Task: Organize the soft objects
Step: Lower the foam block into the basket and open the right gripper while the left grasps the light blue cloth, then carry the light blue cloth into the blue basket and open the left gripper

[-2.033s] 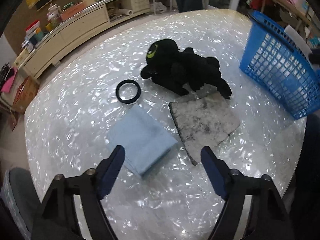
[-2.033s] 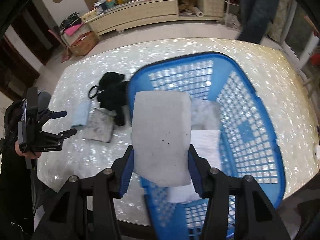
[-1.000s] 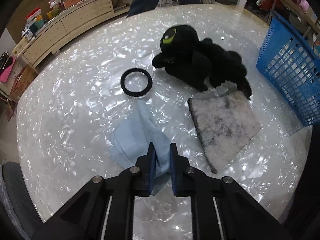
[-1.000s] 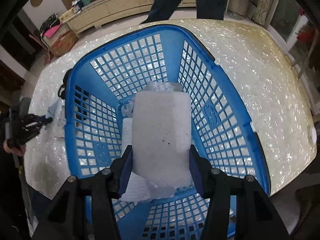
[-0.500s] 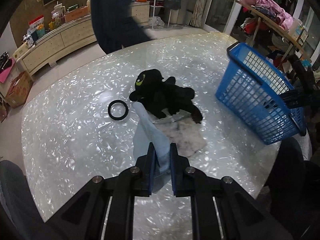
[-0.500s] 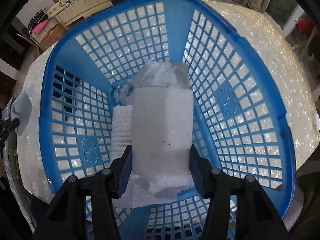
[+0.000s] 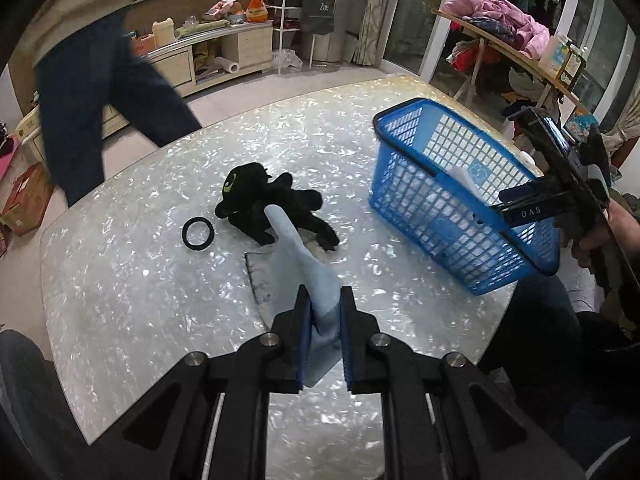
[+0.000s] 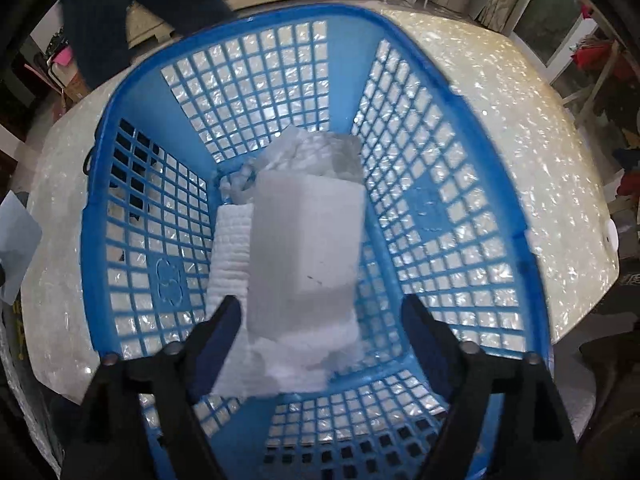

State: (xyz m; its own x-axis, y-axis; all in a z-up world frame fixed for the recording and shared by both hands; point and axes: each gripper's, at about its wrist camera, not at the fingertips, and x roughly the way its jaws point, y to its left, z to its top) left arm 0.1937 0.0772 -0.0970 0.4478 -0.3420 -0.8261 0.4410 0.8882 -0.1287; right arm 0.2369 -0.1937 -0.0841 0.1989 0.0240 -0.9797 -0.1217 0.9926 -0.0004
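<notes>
One blue cloth pinched, pointing forward (lengthwise).

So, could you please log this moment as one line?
left tongs: shut on blue cloth | right tongs: open over blue basket | white sponge: released

Glossy pearly table, blue plastic lattice basket.

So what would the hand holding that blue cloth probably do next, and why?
Probably carry it right, over the blue basket. The left gripper is shut on the light blue cloth, lifted off the table, and the right gripper is open above the white sponge block inside.
</notes>
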